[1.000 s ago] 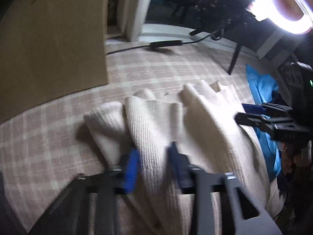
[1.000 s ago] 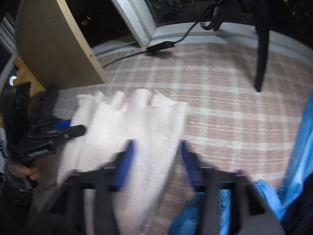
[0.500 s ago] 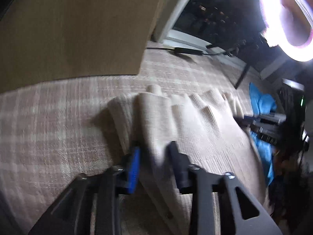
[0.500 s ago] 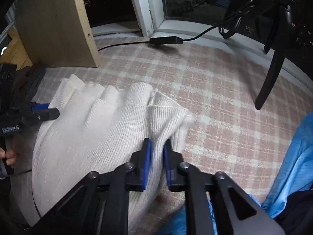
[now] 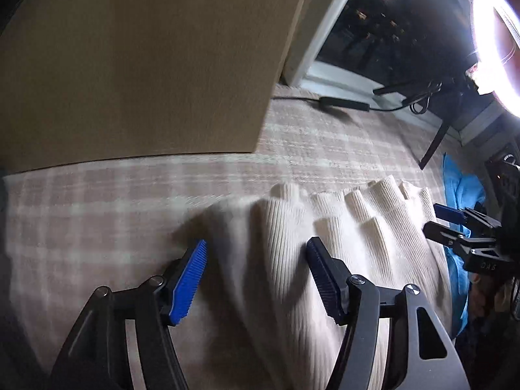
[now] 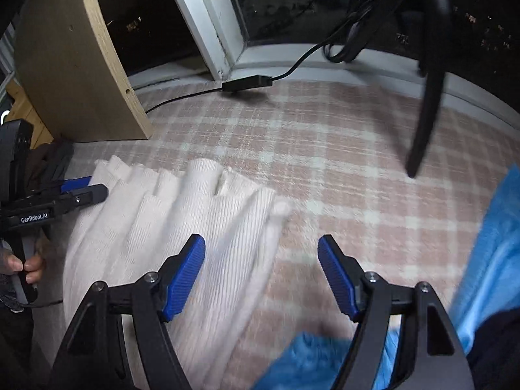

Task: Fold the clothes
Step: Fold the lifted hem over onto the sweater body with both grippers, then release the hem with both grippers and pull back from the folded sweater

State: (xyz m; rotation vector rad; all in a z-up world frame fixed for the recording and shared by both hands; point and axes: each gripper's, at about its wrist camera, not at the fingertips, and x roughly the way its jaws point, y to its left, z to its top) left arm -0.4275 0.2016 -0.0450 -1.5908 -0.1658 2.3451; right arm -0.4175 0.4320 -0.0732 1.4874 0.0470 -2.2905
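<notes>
The near end of the cream knit garment [image 5: 341, 260] is cut off by the bottom edge and partly covered by the left tool [image 5: 256, 276]. Its left fold is smeared by motion blur. The blue garment [image 6: 487, 243] is cropped at the right and bottom edges. The ring light [image 5: 497, 42] is overexposed.

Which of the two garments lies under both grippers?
The cream ribbed knit, bunched in folds on the checked cloth. The blue garment lies off to the right, beside only the right gripper.
</notes>
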